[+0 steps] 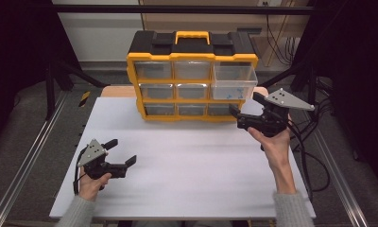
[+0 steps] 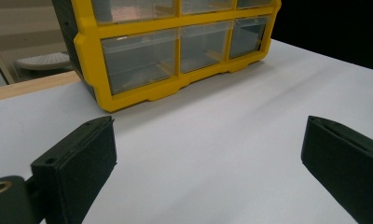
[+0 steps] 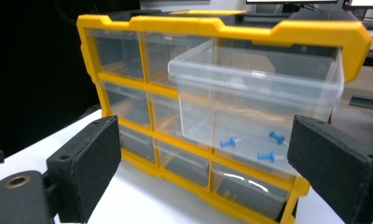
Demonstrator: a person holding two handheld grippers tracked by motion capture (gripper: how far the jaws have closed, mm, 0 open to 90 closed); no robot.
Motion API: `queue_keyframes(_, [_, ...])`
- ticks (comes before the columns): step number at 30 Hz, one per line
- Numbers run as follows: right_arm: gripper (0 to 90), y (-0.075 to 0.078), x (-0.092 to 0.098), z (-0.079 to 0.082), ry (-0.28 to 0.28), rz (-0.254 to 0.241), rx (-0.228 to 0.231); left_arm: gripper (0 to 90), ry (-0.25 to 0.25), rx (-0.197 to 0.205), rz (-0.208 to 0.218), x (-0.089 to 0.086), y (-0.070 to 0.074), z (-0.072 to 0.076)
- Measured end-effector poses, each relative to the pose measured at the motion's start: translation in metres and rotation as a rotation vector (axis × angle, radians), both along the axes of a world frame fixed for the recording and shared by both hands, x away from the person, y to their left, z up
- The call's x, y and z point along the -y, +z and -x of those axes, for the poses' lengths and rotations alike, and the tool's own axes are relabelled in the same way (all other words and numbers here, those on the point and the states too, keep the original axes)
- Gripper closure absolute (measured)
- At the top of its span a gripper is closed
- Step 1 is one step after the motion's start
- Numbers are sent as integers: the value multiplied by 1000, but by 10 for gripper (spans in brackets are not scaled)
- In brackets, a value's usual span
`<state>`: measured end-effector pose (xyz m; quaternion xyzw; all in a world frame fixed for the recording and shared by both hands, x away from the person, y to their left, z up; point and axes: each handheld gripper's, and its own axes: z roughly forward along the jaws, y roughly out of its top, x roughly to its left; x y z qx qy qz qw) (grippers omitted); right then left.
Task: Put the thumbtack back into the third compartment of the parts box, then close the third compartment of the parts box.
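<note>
Right gripper (image 1: 244, 108), jaws wide and empty, is hovering before the pulled-out drawer (image 1: 234, 81) of pins (image 3: 270, 147); left gripper (image 1: 121, 152) is waiting open near the table's (image 1: 187, 161) front-left corner.

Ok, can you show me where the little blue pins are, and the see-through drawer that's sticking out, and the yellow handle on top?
small blue push pins (image 3: 229, 142), right gripper view, on one pin's head.
clear plastic pulled-out drawer (image 3: 250, 88), right gripper view, on its front wall.
yellow carry handle (image 1: 192, 34), high view, on its top bar.
</note>
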<state>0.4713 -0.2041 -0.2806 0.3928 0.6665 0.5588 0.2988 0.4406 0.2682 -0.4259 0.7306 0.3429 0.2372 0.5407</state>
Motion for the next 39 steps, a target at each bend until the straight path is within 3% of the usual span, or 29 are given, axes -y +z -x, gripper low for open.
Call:
queue_keyframes(7, [128,-14,1,4,6,-1,-13,27,0,2,-1,0,0,0])
queue_keyframes(15, [257,-20,3,6,8,-13,-9,27,0,1,0,0,0,0])
queue_keyframes(23, [511,-22,2,6,6,12,-9,27,1,1,-2,1,0,0])
queue_keyframes(31, [770,-23,0,1,7,2,-35,27,0,3,-1,1,1,0])
queue_keyframes(37, [900,-25,1,-5,3,9,-45,27,-1,2,-5,2,1,0])
queue_keyframes(39, [900,-24,0,-7,3,0,-53,27,-2,4,-4,2,2,1])
